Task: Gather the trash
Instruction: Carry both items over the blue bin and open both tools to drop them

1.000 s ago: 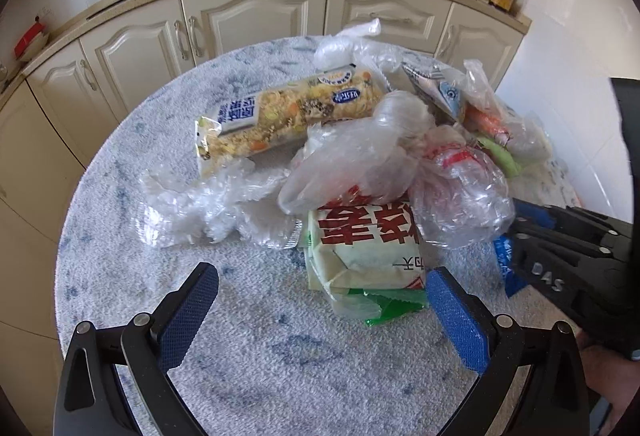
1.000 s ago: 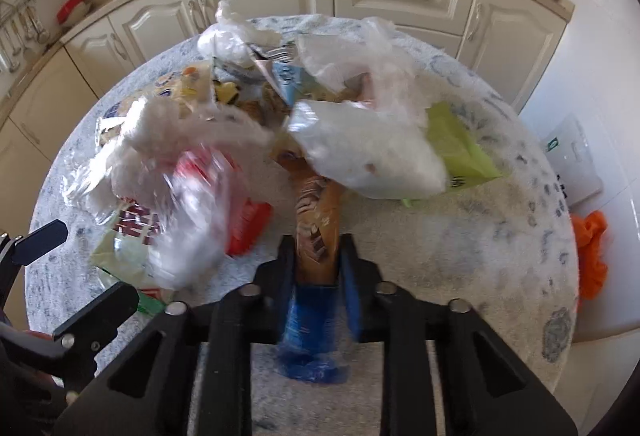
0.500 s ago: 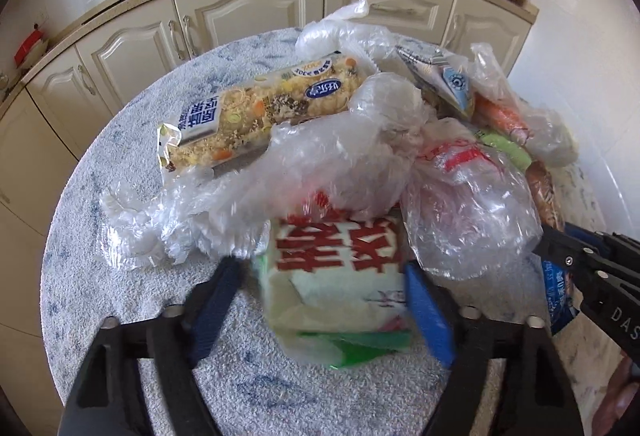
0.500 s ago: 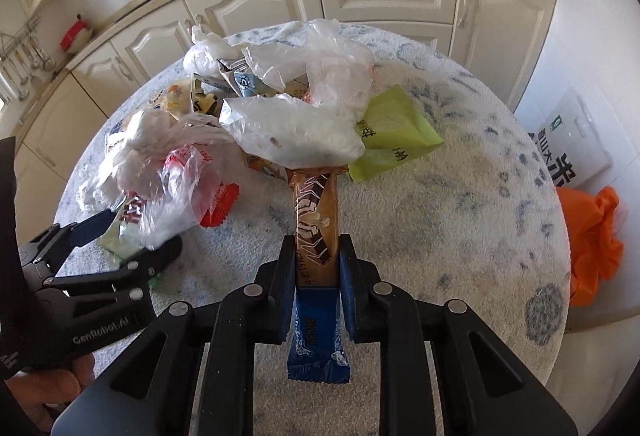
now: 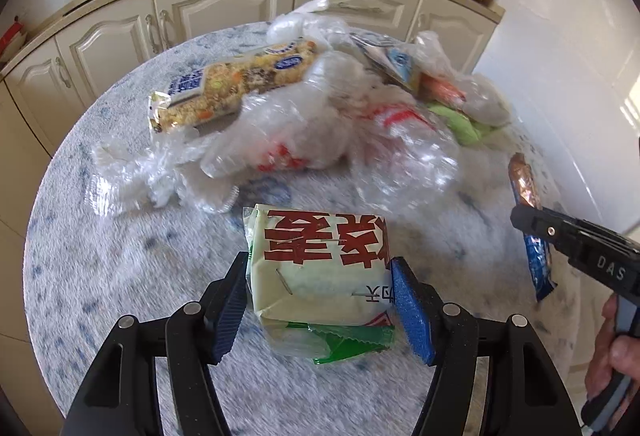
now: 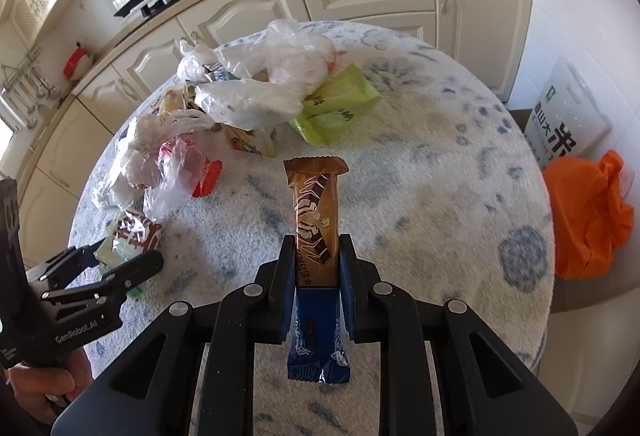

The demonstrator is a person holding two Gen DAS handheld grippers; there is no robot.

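The round desk (image 5: 100,276) wears a fuzzy white cover mottled with blue. Near its middle lies a heap of crinkled clear plastic bags (image 5: 320,131) and a long noodle packet (image 5: 232,87). Nearer the front edge, the left tongs (image 5: 320,300) pinch a cream, pillow-shaped packet (image 5: 320,268) with bold red characters from both sides. Toward the right edge, the right tongs (image 6: 316,276) clamp a slim, glossy brown-and-blue wafer wrapper (image 6: 316,220), raised off the cover, pointing forward.
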